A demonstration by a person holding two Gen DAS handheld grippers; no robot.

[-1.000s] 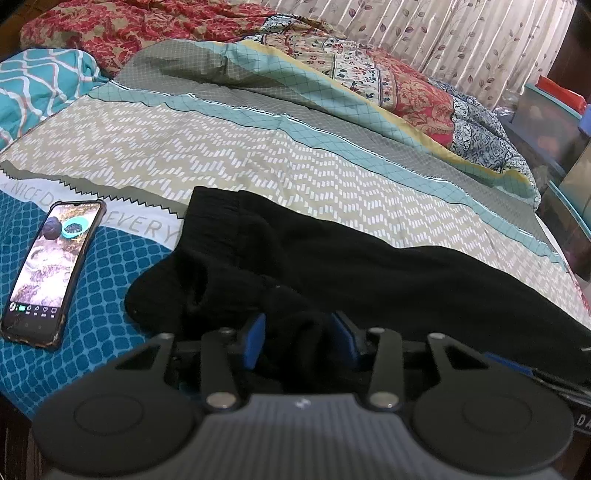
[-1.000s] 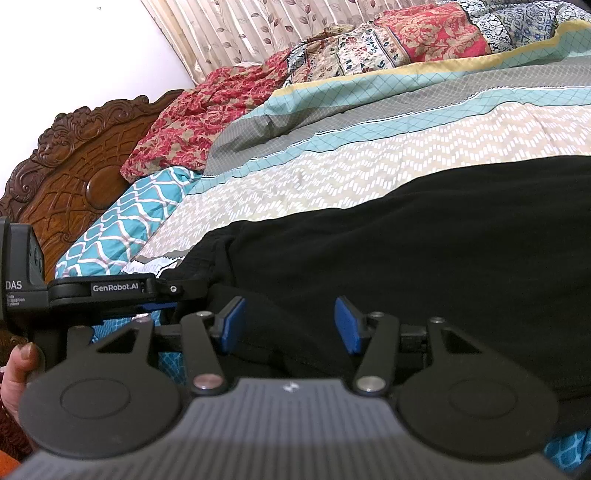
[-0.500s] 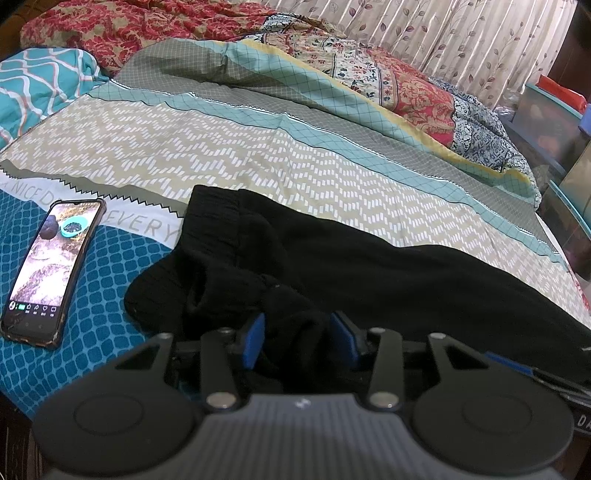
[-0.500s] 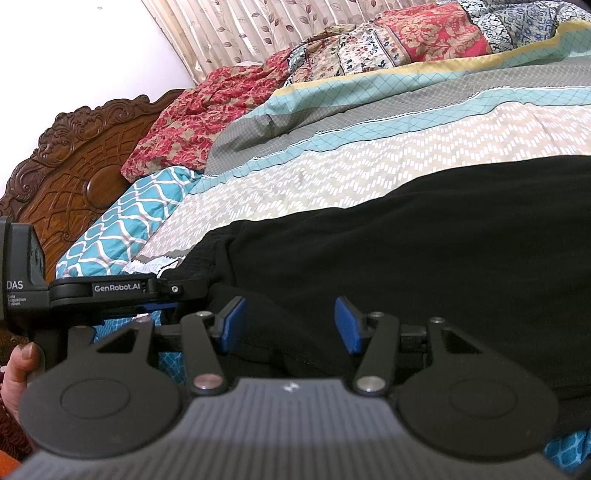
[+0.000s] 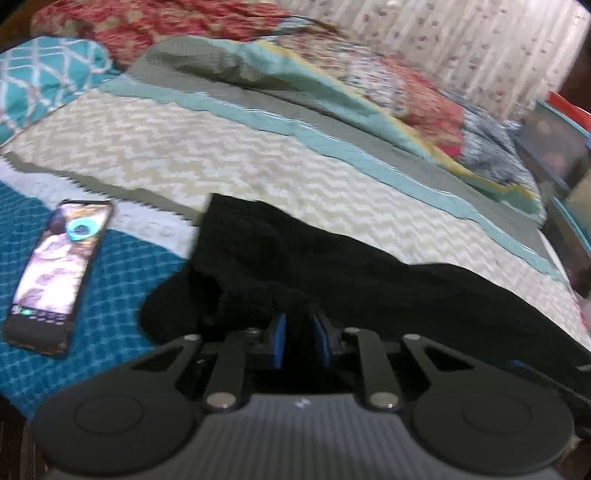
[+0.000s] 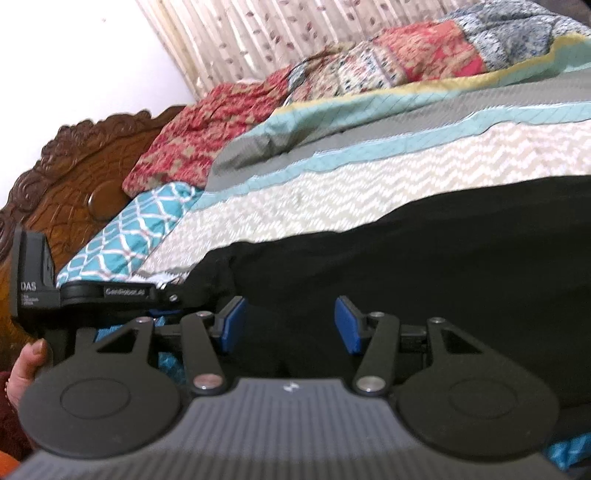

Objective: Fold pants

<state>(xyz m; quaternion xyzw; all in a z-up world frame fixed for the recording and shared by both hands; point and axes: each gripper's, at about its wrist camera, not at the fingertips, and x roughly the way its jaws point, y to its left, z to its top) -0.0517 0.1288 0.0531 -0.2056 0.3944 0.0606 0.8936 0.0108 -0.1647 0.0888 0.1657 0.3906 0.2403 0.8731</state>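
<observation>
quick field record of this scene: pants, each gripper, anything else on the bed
pants: black pants spread on the bed
left gripper: left gripper pads closed on a bunch of the pants' near edge
right gripper: right gripper open, pads apart over the fabric
other: phone lying screen up, left of the pants, apart from them

- Setting: a home bedroom, with a made bed (image 5: 258, 177) filling most of both views.
- A carved wooden headboard (image 6: 74, 177) is standing at the head of the bed, against a plain white wall (image 6: 74, 55).
- A striped teal, grey and chevron bedspread (image 6: 406, 177) is covering the mattress; a red floral quilt (image 5: 155, 26) and a teal lattice pillow (image 5: 40, 77) are lying near the headboard.
- Leaf-print curtains (image 6: 258, 40) are hanging behind the bed.
- A smartphone (image 5: 59, 273) is lying on the bedspread with its screen lit.
</observation>
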